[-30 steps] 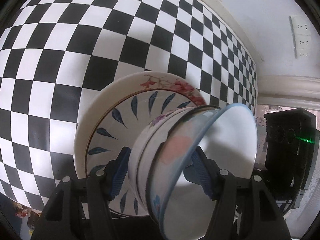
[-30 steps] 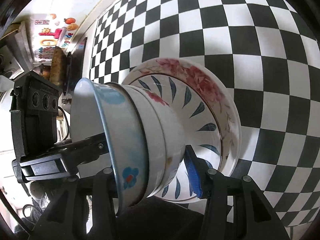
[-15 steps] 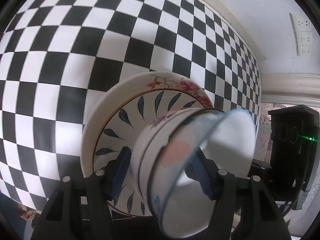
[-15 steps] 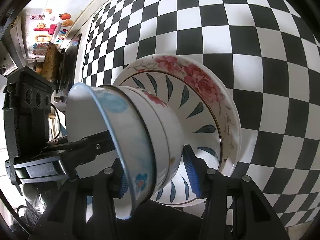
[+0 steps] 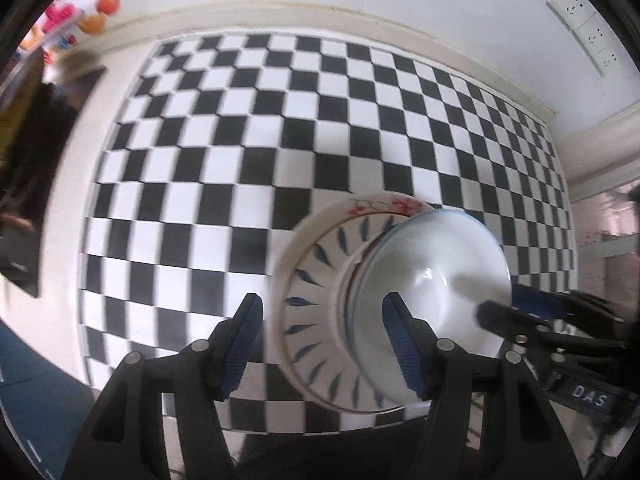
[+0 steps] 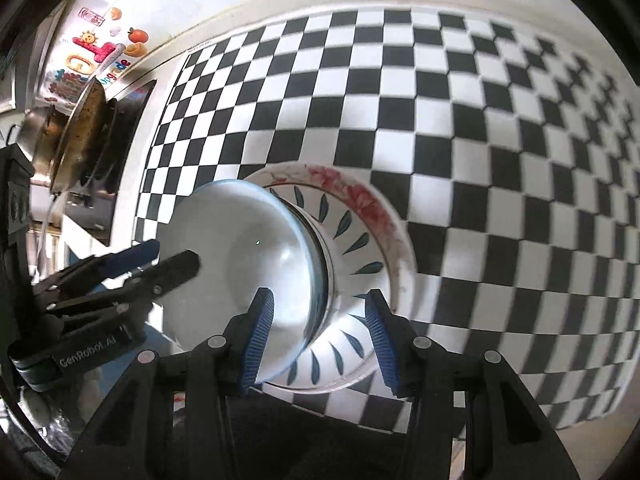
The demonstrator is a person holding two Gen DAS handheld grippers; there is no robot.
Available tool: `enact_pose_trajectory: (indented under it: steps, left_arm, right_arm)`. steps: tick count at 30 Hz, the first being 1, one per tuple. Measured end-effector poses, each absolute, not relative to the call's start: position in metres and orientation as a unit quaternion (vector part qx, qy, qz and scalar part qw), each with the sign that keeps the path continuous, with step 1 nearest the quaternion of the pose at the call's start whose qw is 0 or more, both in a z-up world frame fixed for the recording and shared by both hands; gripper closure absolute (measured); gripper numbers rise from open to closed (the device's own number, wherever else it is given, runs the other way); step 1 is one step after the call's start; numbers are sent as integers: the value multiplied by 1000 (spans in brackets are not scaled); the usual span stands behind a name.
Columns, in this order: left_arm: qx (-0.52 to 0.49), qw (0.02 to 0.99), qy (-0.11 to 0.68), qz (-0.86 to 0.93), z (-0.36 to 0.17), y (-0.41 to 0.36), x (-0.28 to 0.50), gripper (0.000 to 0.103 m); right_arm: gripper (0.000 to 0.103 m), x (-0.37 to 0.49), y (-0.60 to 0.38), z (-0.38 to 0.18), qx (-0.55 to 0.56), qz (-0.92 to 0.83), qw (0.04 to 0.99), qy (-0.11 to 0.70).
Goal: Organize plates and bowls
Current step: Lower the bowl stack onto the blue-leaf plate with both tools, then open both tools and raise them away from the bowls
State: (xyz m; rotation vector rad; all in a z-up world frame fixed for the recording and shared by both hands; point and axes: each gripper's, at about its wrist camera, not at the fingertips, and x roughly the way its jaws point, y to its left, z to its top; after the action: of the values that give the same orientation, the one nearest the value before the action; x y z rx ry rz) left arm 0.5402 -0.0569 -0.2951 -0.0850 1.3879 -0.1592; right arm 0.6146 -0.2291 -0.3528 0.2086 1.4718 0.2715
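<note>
We're looking down along both grippers at the stack on the checkered cloth [image 5: 280, 128]. The left gripper [image 5: 324, 344] has its fingers [image 5: 240, 344] spread, nothing pinched between the blue pads: one pad sits over the cloth at 9 o'clock of the stack, the other hangs in front of the top bowl [image 5: 436, 280], and we cannot tell if it touches. The right gripper [image 6: 316, 340] is spread too, pads [image 6: 258, 340] straddling the bowl's rim at 6 o'clock, no visible squeeze on it. Count: two plates, a floral plate [image 6: 360, 196] at the bottom and a leaf plate [image 6: 352, 240] on it, then nested bowls on top; how many bowls, blur hides. In the right view the stack lies just beyond the fingertips; the left gripper reaches in from 9 o'clock over the bowl
</note>
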Motion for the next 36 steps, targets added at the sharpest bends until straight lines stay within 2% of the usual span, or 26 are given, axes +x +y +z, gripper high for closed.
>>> enact_pose_trajectory:
  steps: [9,11,13,16,18,19,20,21,23,27,36]
  left_arm:
    - [8,816,576,-40,-246,-50,508,44]
    - [18,824,565,-36,-235,-51,500,42]
    - [23,832,554,-30,-226,-49,494,42]
    - [17,844,535,-36,-215,-47,485,41]
    - [19,853,520,-40,-210,-51,484,35]
    - [20,858,512,-39,-206,-51,483,29]
    - [18,860,508,-39,-203,-51,482,14]
    - [13,861,506,-41,-201,-50,483,8]
    - [5,869,493,-40,-195,-48,481,2]
    - [6,870,492,-31,-191,-47,481,1]
    - [27,872,487,-40,-181,-51,464,1]
  right_arm:
    - [52,582,-224,-301,56,83,767,634]
    - [45,574,-222,-292,47,76,773,628]
    - [26,565,-220,-282,44,68,781,619]
    - [13,555,-219,-272,44,61,789,610]
    - [10,549,-221,-267,42,52,795,602]
    - [9,548,-222,-265,42,48,797,600]
    - [8,545,-223,-263,43,43,800,597]
    - [8,543,-225,-260,46,37,803,594]
    - [8,538,-229,-255,44,27,808,586]
    - [0,526,-236,-242,46,10,820,570]
    - [0,512,-240,-222,46,-19,836,546]
